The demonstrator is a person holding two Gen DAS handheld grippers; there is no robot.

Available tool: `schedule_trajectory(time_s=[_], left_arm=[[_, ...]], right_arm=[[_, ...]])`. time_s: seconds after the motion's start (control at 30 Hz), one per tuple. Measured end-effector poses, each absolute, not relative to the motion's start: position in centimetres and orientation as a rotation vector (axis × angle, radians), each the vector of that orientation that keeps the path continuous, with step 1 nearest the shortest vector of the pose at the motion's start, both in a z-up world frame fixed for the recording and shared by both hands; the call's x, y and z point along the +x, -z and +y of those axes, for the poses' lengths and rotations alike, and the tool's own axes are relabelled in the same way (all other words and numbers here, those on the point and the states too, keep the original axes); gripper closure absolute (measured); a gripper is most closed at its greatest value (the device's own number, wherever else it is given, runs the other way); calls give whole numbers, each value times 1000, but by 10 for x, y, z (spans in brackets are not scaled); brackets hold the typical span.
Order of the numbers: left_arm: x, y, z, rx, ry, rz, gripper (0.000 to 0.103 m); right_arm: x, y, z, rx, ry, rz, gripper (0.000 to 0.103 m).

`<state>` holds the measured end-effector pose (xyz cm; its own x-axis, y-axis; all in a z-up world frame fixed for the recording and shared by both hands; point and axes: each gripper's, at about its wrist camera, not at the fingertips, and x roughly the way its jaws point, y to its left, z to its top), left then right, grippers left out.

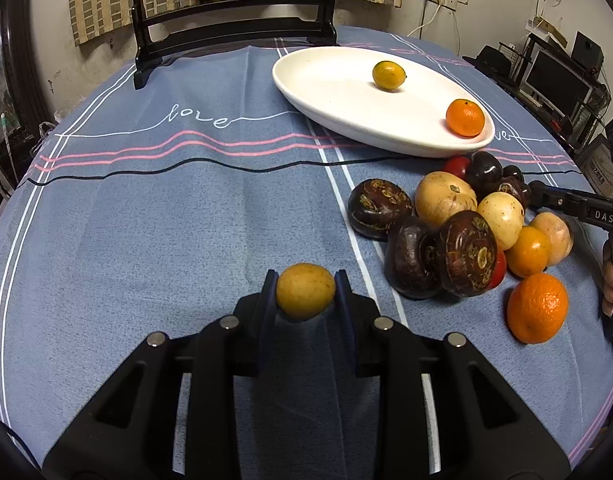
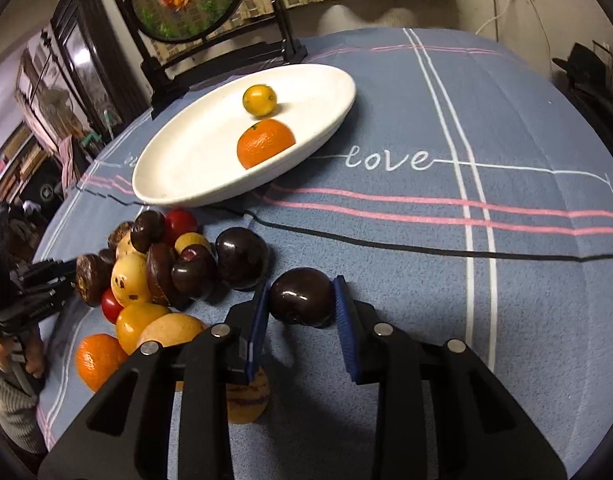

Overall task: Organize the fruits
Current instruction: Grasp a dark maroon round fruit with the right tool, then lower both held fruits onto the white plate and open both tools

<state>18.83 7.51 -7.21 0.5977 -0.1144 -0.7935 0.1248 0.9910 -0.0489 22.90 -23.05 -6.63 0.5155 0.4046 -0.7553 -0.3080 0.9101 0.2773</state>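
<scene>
My left gripper is shut on a small yellow-brown fruit, held just above the blue cloth. In the right wrist view my right gripper is shut on a glossy dark purple fruit beside the pile. A white oval plate at the back holds a yellow-green citrus and an orange mandarin. The loose pile mixes dark brown, yellow, red and orange fruits, with a mandarin at its near edge. The right gripper also shows at the pile's right side.
A dark wooden stand with a round panel rises behind the plate. The blue striped tablecloth covers a round table. A person's hand shows at the right edge. A spotted yellow fruit lies under my right gripper.
</scene>
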Motion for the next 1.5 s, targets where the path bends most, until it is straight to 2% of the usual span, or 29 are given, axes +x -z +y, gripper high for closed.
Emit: schedule_trajectory(time_s=[0.4, 0.6, 0.7, 1.07, 1.13, 1.17, 1.2, 1.23, 1.27, 1.4, 1.47, 1.5], left_arm=[[186, 44, 76, -9, 140, 813, 75], [235, 1, 41, 64, 144, 764, 75], [262, -2, 27, 55, 150, 766, 75], [323, 35, 31, -2, 130, 867, 74], [327, 37, 28, 3, 136, 865, 59], [327, 37, 27, 9, 136, 859, 45], [327, 38, 26, 17, 138, 852, 41], [326, 38, 24, 27, 139, 848, 39], [326, 38, 24, 27, 139, 847, 38], [323, 35, 30, -1, 145, 844, 36], [318, 32, 36, -14, 122, 833, 22], [315, 30, 40, -28, 120, 825, 22]], right_arm=[[218, 41, -252, 238, -427, 833, 71], [245, -6, -224, 221, -470, 780, 71], [268, -18, -203, 209, -486, 771, 71], [354, 26, -149, 150, -482, 915, 70], [357, 28, -148, 149, -490, 943, 69], [358, 29, -148, 151, -489, 946, 67], [359, 30, -149, 151, -483, 945, 62], [359, 30, -150, 153, -478, 944, 36], [358, 28, -153, 160, -466, 930, 26], [352, 17, -159, 174, -464, 881, 26], [345, 8, -163, 197, -476, 862, 26], [344, 4, -163, 203, -479, 857, 26]])
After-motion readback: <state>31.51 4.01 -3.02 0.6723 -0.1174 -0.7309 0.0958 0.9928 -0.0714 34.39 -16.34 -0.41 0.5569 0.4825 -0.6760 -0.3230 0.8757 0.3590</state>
